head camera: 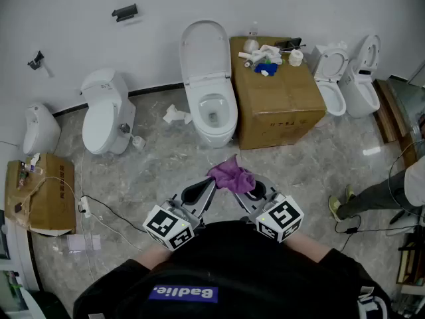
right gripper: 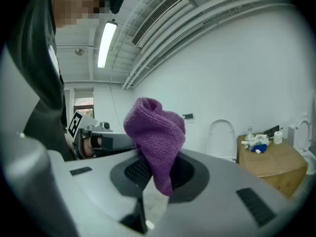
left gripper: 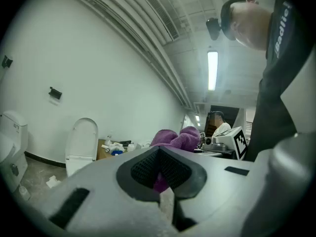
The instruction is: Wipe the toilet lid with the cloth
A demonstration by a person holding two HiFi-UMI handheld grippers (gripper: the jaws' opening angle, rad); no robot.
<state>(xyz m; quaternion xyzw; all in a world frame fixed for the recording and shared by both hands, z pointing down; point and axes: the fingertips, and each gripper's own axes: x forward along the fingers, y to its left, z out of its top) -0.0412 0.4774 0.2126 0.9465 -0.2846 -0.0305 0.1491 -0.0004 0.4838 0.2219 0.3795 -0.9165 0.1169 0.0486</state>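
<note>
A white toilet stands ahead of me with its lid raised against the wall; the lid also shows in the left gripper view and the lid in the right gripper view. My right gripper is shut on a bunched purple cloth, which stands up out of its jaws. The left gripper is shut, and the cloth sits just past its tips. Whether it touches the cloth I cannot tell. Both grippers are held level, close to my body, well short of the toilet.
A cardboard box with bottles and rags on top stands right of the toilet. Other toilets stand at the left and right. Crumpled tissue and cables lie on the floor. A person's leg is at the right.
</note>
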